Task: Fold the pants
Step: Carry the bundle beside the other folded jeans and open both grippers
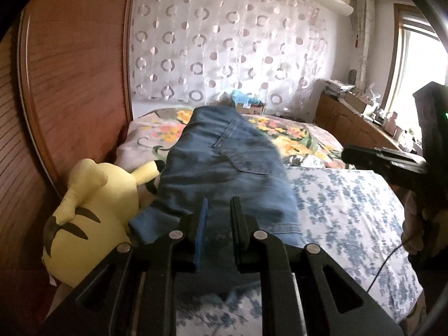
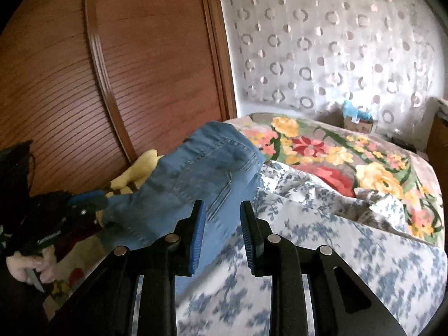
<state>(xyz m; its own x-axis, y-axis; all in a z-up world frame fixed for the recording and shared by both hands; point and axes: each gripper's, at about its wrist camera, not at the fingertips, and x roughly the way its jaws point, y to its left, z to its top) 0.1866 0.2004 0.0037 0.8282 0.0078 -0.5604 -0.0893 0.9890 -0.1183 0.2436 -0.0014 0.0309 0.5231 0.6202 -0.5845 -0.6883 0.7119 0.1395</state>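
Faded blue denim pants [image 1: 224,168], stitched pocket up, folded on the white-and-blue floral cotton sheet [image 1: 350,204], just beside a soft yellow plush toy [image 1: 92,210]. Left gripper [image 1: 219,215] parted, empty, above the denim; right gripper [image 2: 221,218] likewise apart, empty.

pants [image 1: 224,173] blue denim | sheet [image 1: 350,210] white, blue floral | plush toy [image 1: 92,215] yellow, black marks

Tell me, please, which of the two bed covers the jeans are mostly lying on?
The jeans lie mostly on the white sheet with small blue flowers, nearer the cameras. The blanket with big yellow and red flowers lies beyond it, under only the jeans' far end.
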